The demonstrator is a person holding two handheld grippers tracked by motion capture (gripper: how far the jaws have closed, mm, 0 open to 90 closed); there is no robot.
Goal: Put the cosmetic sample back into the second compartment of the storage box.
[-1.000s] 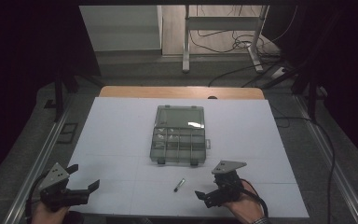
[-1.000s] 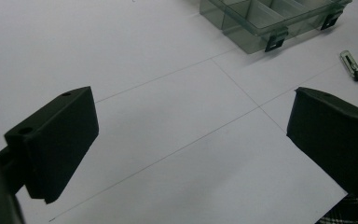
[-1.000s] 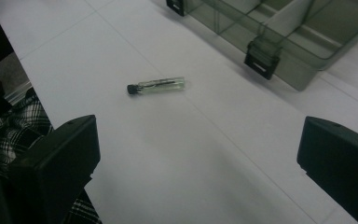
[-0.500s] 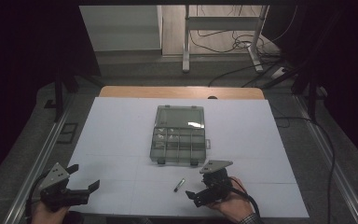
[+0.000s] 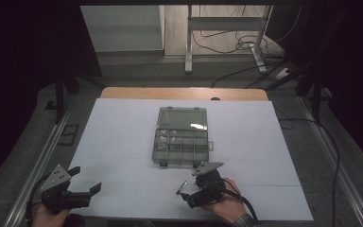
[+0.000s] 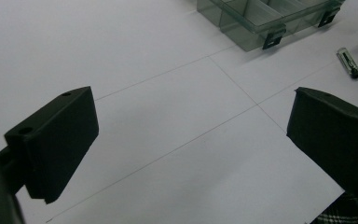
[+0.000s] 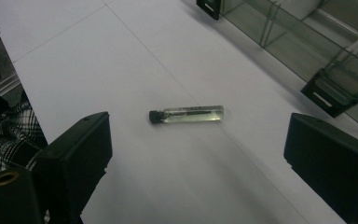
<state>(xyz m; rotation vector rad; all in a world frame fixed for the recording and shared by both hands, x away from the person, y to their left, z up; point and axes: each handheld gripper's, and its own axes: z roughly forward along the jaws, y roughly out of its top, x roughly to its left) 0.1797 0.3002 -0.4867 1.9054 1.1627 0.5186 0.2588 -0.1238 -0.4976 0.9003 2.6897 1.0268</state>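
A small clear vial with a black cap point(image 7: 187, 114) lies flat on the white table, just in front of the open organizer box point(image 5: 182, 137). In the high view the vial point(image 5: 183, 186) sits a little left of my right gripper point(image 5: 191, 196), whose jaws stand apart on either side of it without touching it. My left gripper point(image 5: 87, 182) hovers open near the table's front left corner, with nothing between its jaws. From the left gripper view, the vial point(image 6: 349, 62) and the box's corner point(image 6: 265, 23) lie far off at the upper right.
The clear compartment box has its lid folded back and black latches point(image 7: 332, 91) on its near side. The white sheet point(image 5: 123, 142) has thin grid lines. A checked sleeve point(image 7: 7, 133) shows at the left of the right gripper view. Cables lie on the floor beyond the table.
My right gripper has moved left along the front of the table toward the vial. The left gripper has stayed where it was.
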